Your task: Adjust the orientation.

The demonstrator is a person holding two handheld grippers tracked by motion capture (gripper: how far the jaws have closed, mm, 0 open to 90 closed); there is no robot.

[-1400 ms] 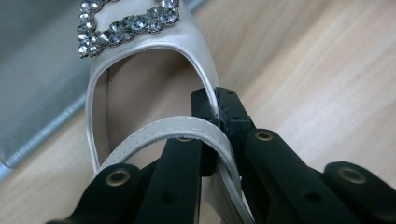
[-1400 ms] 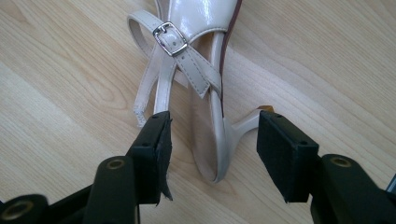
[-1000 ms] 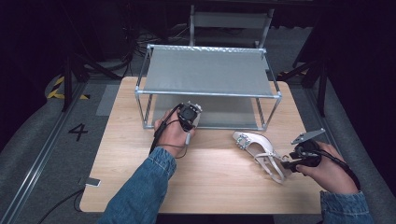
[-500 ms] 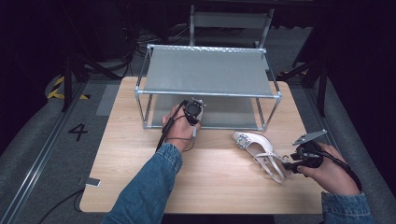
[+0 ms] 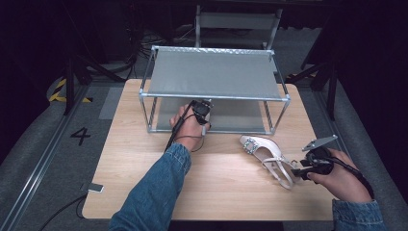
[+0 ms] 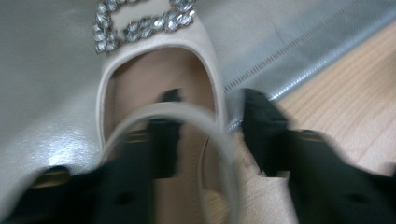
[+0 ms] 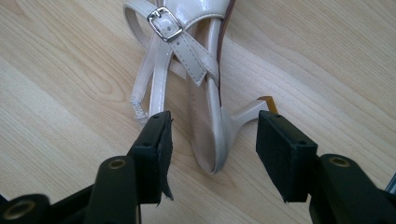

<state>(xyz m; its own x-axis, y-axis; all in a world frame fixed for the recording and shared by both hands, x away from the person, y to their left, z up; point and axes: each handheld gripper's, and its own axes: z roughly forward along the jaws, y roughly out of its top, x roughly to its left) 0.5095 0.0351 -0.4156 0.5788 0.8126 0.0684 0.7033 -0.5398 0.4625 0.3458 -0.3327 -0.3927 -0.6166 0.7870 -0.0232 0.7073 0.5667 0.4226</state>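
Observation:
A beige strappy heeled shoe [image 5: 265,155] with a rhinestone buckle lies on its side on the wooden table [image 5: 139,163]. My right gripper [image 5: 302,171] is open at its heel end. The heel [image 7: 250,110] and the back of the sole sit between the jaws without touching either pad. A matching shoe [image 6: 154,70] rests on the grey lower shelf [image 6: 42,70] of the metal rack [image 5: 211,74]. My left gripper [image 5: 202,111] stands open at that shelf's front edge, one jaw inside the shoe and one outside, with the shoe's side wall and strap [image 6: 187,112] between them.
The two-shelf rack stands across the back half of the table, its top shelf bare. A chair [image 5: 235,21] is behind it. A small flat device [image 5: 95,187] lies at the table's front left edge. Bare wood stretches between my two hands.
My left hand has pushed a little farther toward the rack's lower shelf. My right gripper has edged left, closer around the shoe's heel.

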